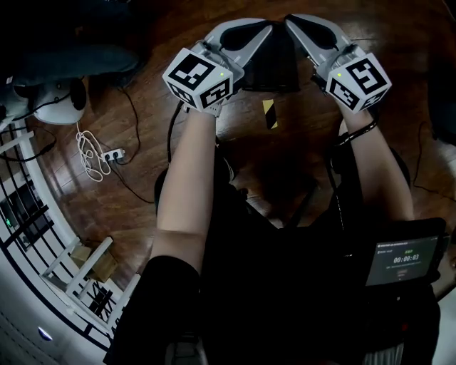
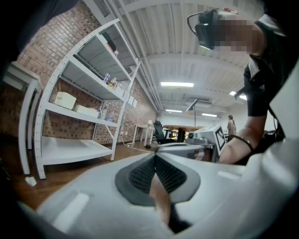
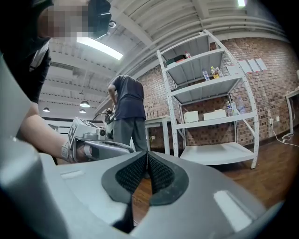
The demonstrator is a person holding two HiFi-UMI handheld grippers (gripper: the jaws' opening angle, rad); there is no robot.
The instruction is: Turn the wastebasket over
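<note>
Two grippers are raised at the top centre of the head view, their tips almost meeting. The left gripper has its fingers closed together with nothing between them. The right gripper has its fingers closed too, also empty. The black wastebasket shows as a dark shape between the two grippers, on the wooden floor. A yellow-and-black tape strip lies just below it in the frame.

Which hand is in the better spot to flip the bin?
Left, barely. The left gripper and right gripper are both shut and empty above the bin, but it sits nearer the left.
</note>
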